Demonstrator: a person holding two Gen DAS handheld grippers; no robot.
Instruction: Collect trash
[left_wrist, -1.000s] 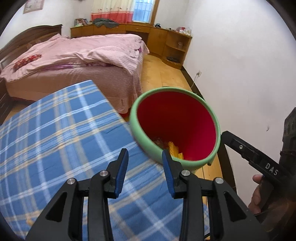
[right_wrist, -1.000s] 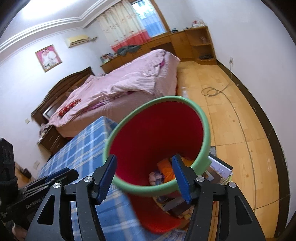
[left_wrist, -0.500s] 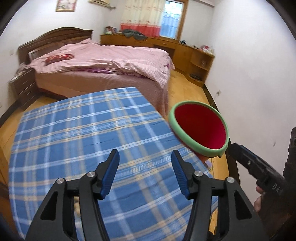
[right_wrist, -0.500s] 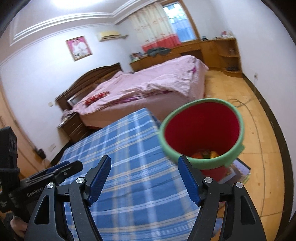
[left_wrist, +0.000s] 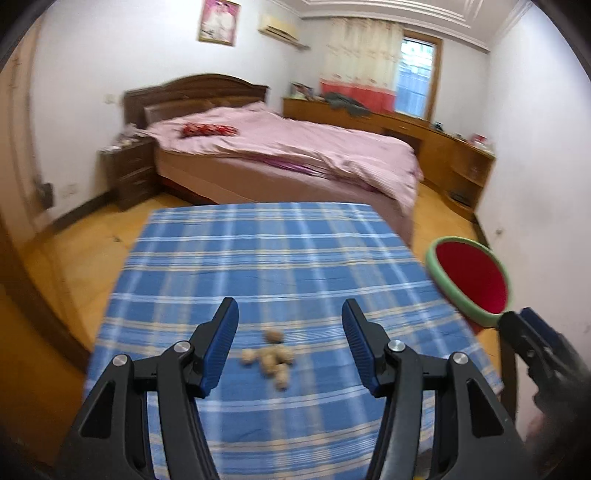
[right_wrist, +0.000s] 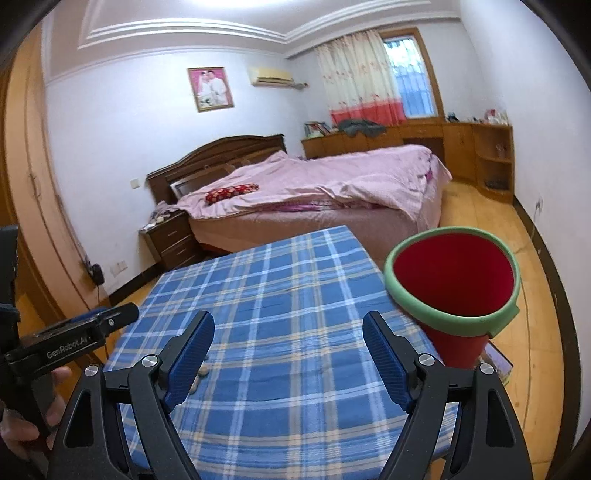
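Left wrist: left gripper (left_wrist: 290, 347) fingers apart over nutshells (left_wrist: 271, 357) | right gripper (right_wrist: 288, 363) fingers apart, empty | bin (right_wrist: 452, 278) beside table (right_wrist: 280, 295)

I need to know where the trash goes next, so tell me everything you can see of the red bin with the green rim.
The red bin is a round, tapering bucket, apparently plastic, with a thick pale-green rim band that has a small tab at its lower right. It stands upright on the wooden floor just off the right edge of the blue plaid table, open-topped with no lid. Its inside is plain red; from both views the bottom and any contents are hidden. Something flat and printed lies by its base. Neither gripper touches it.
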